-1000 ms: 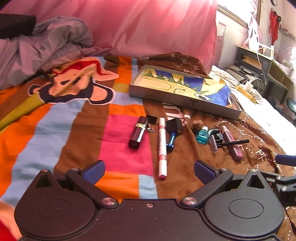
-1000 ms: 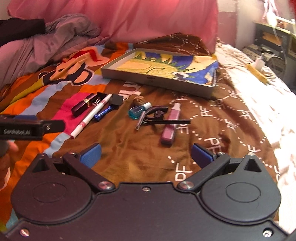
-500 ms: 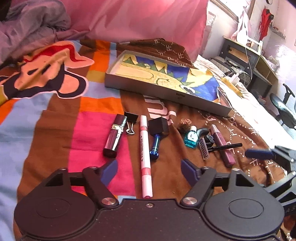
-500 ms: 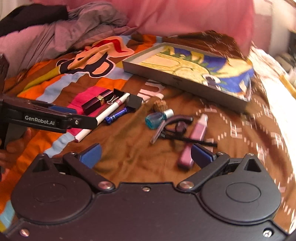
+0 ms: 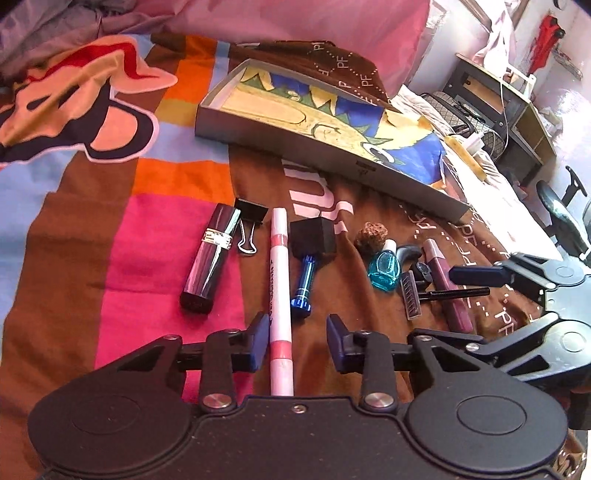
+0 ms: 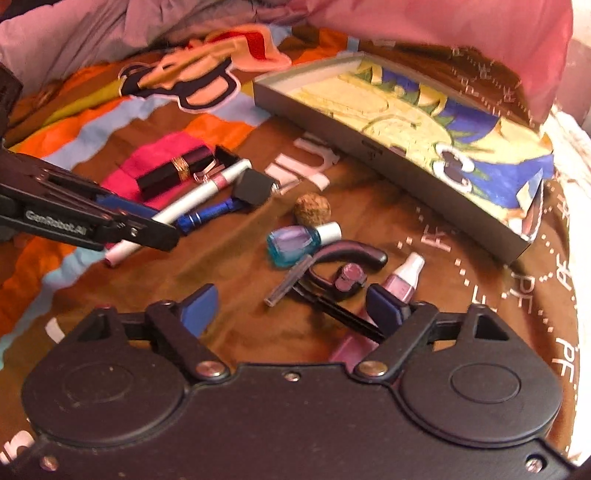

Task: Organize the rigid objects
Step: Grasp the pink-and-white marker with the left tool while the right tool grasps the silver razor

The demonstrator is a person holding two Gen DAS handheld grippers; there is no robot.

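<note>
Small items lie in a row on the patchwork bedspread: a dark lipstick, a binder clip, a white-and-pink marker, a blue-handled foam brush, a brown lump, a teal bottle, a razor and a purple lip gloss. My left gripper is open and straddles the marker's near end, with a gap on the right side. My right gripper is open, low over the razor and lip gloss. A grey tray with a painted bottom sits behind.
A black mascara wand and a curved dark handle lie among the right-hand items. A pink pillow and crumpled grey bedding back the bed. A desk and chair stand off the bed's right side.
Both grippers have moved forward and down towards the items. The left jaws have narrowed around the marker. The right gripper has swung right, over the razor and lip gloss.
</note>
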